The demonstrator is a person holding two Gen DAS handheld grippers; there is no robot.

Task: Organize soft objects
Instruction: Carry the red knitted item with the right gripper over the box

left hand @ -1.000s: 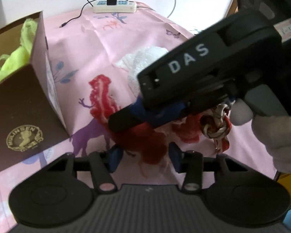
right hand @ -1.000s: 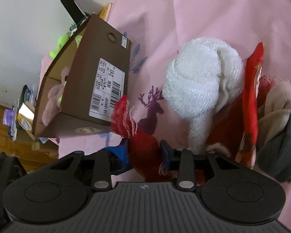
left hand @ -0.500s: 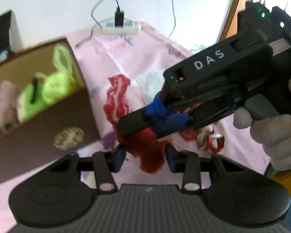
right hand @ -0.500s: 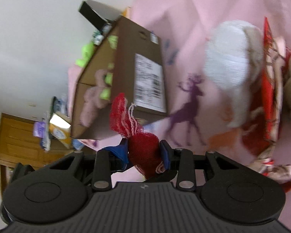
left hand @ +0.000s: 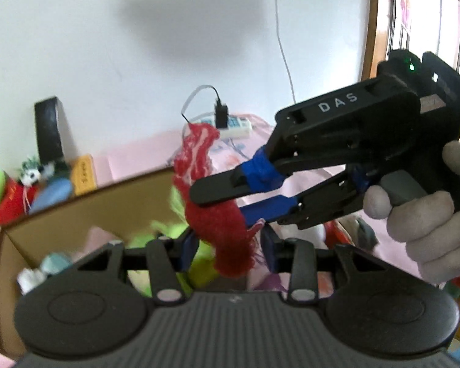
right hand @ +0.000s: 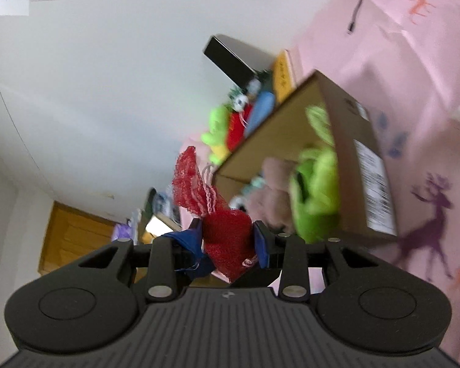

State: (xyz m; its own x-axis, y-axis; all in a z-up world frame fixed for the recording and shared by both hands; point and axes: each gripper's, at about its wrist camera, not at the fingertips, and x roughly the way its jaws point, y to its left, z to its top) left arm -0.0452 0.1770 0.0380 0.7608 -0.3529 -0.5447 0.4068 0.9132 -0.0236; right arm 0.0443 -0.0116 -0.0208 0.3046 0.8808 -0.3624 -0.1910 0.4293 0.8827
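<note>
A red knitted sock with pink trim (left hand: 217, 214) hangs in the air, and both grippers are shut on it. My left gripper (left hand: 227, 247) pinches its lower part. My right gripper (left hand: 217, 202), black with blue-taped fingers, clamps the sock from the right; in its own view the gripper (right hand: 228, 239) squeezes the red sock (right hand: 220, 230). Behind and below stands a brown cardboard box (left hand: 86, 211), also in the right wrist view (right hand: 346, 141), holding lime-green (right hand: 316, 196), pink (right hand: 273, 190) and pale soft items.
A pink printed tablecloth (right hand: 414, 92) covers the table. Plush toys (left hand: 18, 190) and a black device (left hand: 49, 132) stand by the white wall beyond the box. A white power strip (left hand: 233, 125) lies at the far edge. More soft items (left hand: 362, 233) lie at right.
Both grippers have lifted the red sock off the table and carried it left, up to the open box. The cameras now tilt up toward the wall.
</note>
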